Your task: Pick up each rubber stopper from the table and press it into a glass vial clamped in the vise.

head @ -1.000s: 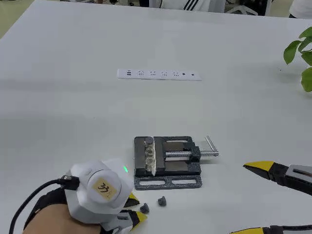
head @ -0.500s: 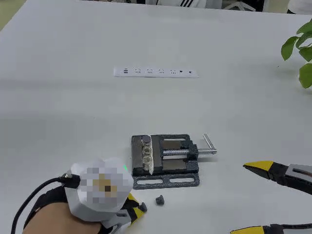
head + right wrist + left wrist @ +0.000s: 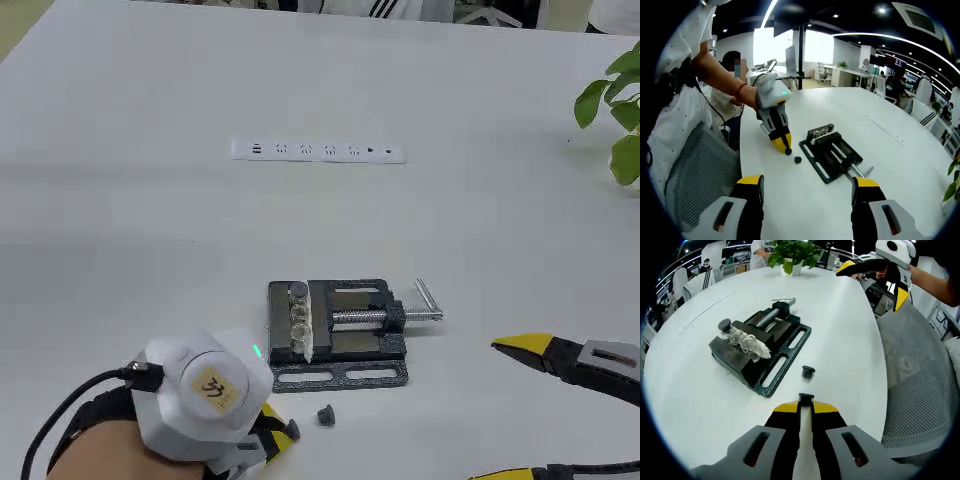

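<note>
A black vise [image 3: 345, 374] clamps a row of glass vials [image 3: 299, 322]; the far vial wears a dark stopper [image 3: 298, 291]. My left gripper [image 3: 287, 432] is shut on a grey rubber stopper [image 3: 806, 399], just off the table, short of the vise's base [image 3: 785, 365]. A second loose stopper [image 3: 325, 415] lies on the table between the left gripper's tips and the vise, also seen as the loose stopper [image 3: 808, 371]. My right gripper [image 3: 490, 410] hovers open to the right of the vise, its yellow-tipped jaws far apart with nothing in them [image 3: 810, 186].
A white power strip [image 3: 318, 151] lies far behind the vise. Green plant leaves [image 3: 610, 110] hang at the right edge. A grey mesh chair [image 3: 920, 370] stands beside the table. The vise handle [image 3: 428, 300] sticks out towards the right.
My left gripper has closed on the nearer of the two loose stoppers and lifted it slightly. The other stopper, the vise and the right gripper have stayed in place.
</note>
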Available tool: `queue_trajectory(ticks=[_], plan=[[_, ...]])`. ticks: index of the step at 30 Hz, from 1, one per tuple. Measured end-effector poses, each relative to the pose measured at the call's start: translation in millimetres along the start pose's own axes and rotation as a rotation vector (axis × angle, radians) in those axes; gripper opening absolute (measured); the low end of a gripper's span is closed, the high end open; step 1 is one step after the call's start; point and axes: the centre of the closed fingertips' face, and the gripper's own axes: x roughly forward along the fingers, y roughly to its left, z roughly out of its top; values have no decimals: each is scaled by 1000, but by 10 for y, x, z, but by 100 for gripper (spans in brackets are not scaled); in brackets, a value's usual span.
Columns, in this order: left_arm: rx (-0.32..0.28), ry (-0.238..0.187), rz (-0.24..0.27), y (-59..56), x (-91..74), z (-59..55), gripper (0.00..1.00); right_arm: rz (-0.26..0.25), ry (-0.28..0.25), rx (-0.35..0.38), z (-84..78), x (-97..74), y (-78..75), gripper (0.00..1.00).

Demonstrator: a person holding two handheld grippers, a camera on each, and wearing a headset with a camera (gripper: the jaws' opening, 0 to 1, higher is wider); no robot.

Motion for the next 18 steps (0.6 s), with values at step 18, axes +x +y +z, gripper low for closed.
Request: queue_trajectory(ticks=[18], plan=[[62, -247, -58, -368, -679, 914, 4, 138, -56, 19, 662, 61, 95, 43]])
